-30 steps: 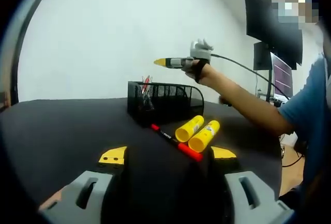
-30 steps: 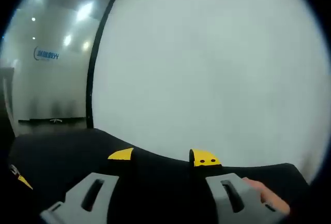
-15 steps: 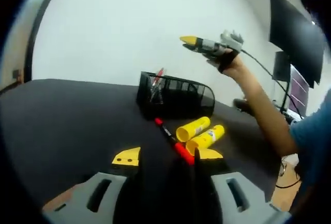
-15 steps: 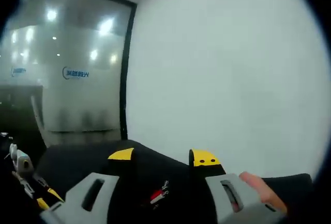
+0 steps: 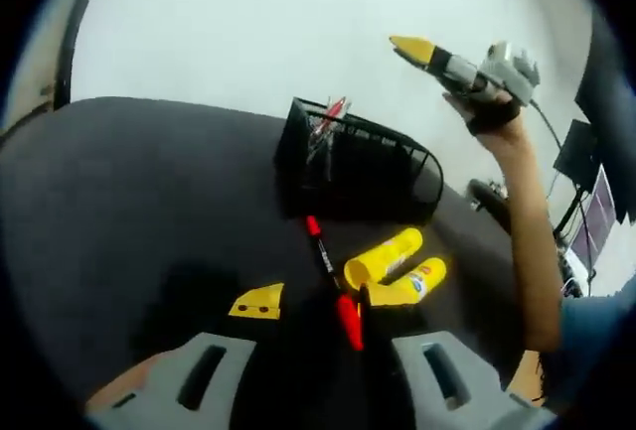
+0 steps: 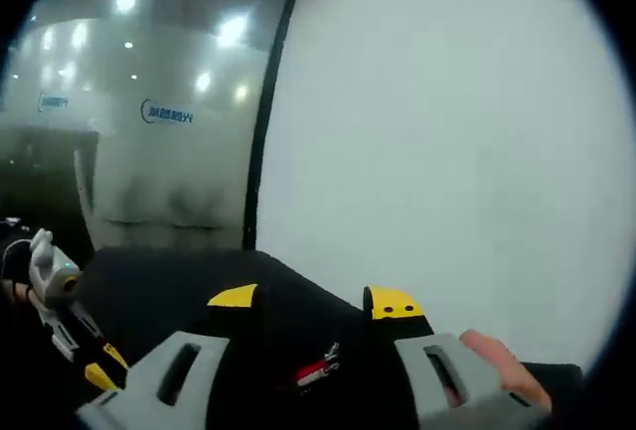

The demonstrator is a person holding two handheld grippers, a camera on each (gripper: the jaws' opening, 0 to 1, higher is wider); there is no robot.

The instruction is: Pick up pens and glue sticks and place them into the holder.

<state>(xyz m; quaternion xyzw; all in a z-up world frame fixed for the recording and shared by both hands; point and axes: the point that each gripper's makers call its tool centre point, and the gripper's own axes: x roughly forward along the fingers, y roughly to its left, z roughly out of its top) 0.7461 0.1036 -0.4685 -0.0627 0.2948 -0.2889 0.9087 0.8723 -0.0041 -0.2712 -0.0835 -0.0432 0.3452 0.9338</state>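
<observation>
Since a second ago, the red pen (image 5: 333, 276) is brought closer between the jaws of the left gripper (image 5: 316, 303), whose yellow tips stand apart with nothing held, apparently so that the pen can be taken next. Two yellow glue sticks (image 5: 396, 271) lie just beside it on the dark table (image 5: 119, 202), in front of the black mesh holder (image 5: 363, 167), where pens are already stood. The right gripper (image 5: 412, 50) is raised above the holder; its jaws are parted and empty in the right gripper view.
</observation>
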